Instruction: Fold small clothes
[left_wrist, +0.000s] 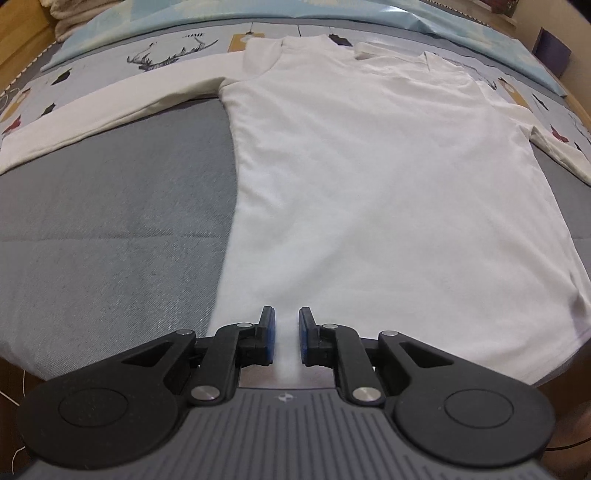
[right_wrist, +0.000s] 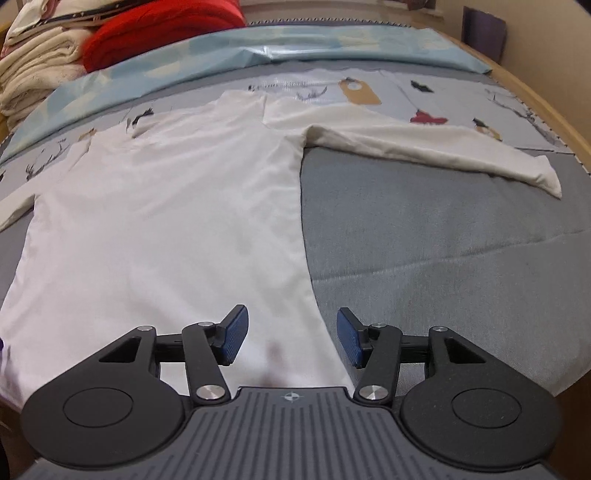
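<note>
White long-sleeved cotton shirt (left_wrist: 369, 177) lies flat, spread on a grey quilted bed cover (left_wrist: 110, 206); collar end points away from both cameras, hem nearest them. All places below taken from the shirt.

Left gripper (left_wrist: 287, 334): hangs over the shirt's near hem, towards its left edge. Blue pads close together with a narrow slit between them; white cloth shows through the slit. Cannot tell whether cloth is pinched; pads look clear of it.

Right gripper (right_wrist: 291, 334): over the shirt's near right corner, straddling its right side edge. Jaws well apart, nothing between the blue pads (right_wrist: 234, 334); cloth lies below them, not pressed.

Sleeves: both stretched outward from the shoulders. Right sleeve (right_wrist: 424, 147) runs out across the grey cover, cuff well away from the body of the shirt. Left sleeve (left_wrist: 110, 110) does the same on the other side.

Beyond the collar: pale printed sheet with deer and tag motifs (left_wrist: 166, 59), then a light blue glossy sheet (right_wrist: 295, 40). Further off, beyond the left shoulder, a red folded blanket (right_wrist: 159, 29) beside a stack of cream folded cloth (right_wrist: 33, 74). Wooden bed edge (right_wrist: 569, 122) past the right cuff.
</note>
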